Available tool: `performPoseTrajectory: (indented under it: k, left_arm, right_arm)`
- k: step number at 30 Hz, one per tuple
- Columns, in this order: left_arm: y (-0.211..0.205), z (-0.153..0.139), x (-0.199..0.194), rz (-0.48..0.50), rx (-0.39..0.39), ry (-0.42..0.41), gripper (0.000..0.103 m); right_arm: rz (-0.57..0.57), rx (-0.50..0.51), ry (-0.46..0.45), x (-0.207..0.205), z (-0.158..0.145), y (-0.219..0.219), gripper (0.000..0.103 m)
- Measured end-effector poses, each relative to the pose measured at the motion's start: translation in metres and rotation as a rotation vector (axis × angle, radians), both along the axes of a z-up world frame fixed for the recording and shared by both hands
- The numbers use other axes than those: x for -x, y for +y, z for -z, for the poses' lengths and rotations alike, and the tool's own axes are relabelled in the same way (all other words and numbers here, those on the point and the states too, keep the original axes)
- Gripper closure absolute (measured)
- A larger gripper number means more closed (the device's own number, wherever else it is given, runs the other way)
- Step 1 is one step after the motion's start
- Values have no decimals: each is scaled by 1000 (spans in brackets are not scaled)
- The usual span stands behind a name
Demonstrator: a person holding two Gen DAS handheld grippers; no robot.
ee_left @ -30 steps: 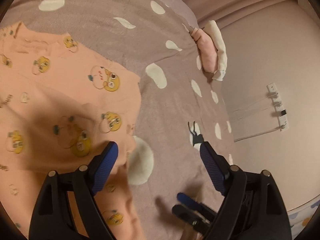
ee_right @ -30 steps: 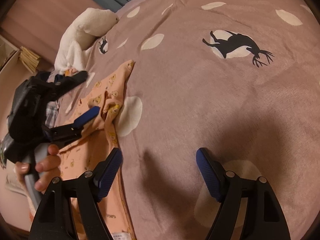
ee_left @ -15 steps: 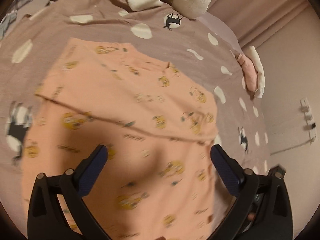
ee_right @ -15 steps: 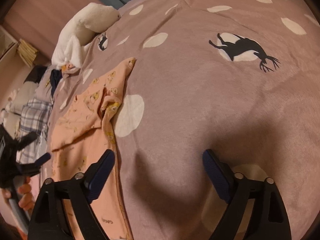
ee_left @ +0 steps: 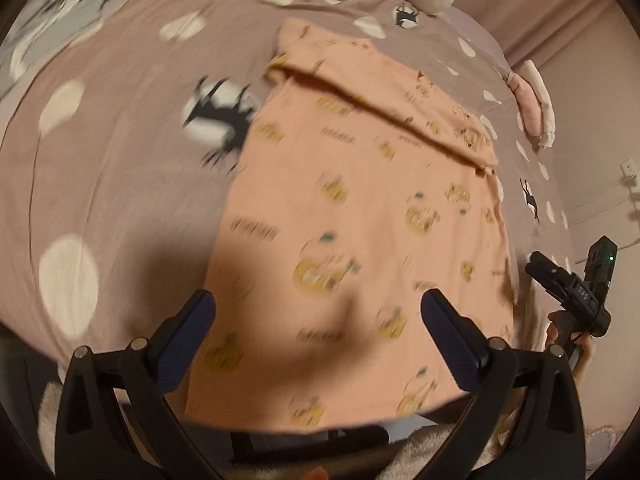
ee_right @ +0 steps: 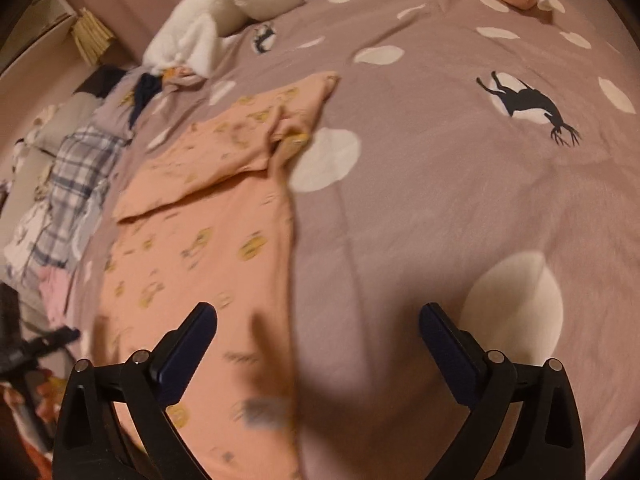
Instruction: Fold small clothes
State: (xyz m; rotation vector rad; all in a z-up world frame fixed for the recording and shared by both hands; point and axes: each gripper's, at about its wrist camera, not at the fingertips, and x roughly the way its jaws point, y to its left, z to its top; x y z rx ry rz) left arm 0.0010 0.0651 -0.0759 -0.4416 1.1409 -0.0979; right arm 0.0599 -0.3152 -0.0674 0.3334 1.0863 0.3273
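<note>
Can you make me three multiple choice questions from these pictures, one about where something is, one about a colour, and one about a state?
1. Where does the peach cartoon-print garment lie?
A. on the mauve spotted bedspread
B. on the floor
C. in a basket

2. What colour are the deer figures printed on the bedspread?
A. red
B. black
C. green

3. How stands the left gripper?
A. shut on the garment
B. shut with nothing in it
C. open, holding nothing

Answers: 1 A, it is spread flat on the bedspread; 2 B, the silhouettes are black on pale spots; 3 C, its jaws stand wide apart above the cloth.
</note>
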Motion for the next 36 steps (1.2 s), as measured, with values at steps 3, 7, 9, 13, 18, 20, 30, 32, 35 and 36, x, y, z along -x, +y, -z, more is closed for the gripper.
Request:
performPoseTrajectory:
  k: [3,7,9,13,18,20,30,32,35,36]
  left_arm:
    - [5,3,19,-6,-61,8,0]
    - [16,15,36,23,-5,27,0]
    - [24,23,41,30,84,46,0]
    - [38,42,47,13,227,100,0]
    - [52,47,55,-16,365,74,0]
    - [59,52,58,-49,440,55,0]
    - [53,57,70,-25,511,-32,0]
    - [55,59,70,-53,524,-42,0]
    - [63,66,68,-88,589,-32,0]
    - [64,66,67,-83,603,-28,0]
  right_arm:
    - [-19,-54,10,17,-3,4,2]
    - [-63,-149,41,41,-6,9,2]
    - [-87,-188,37,52,-10,12,2]
    - [-109,-186,31,68,-10,17,2]
    - [-74,-191,108,80,11,9,2]
    - [-65,-214,131,83,21,4,2]
    - [-54,-362,85,88,32,2,2]
    - [-72,-365,75,91,32,5,2]
    - [-73,-377,65,91,33,6,0]
    - [-70,-387,63,91,33,6,0]
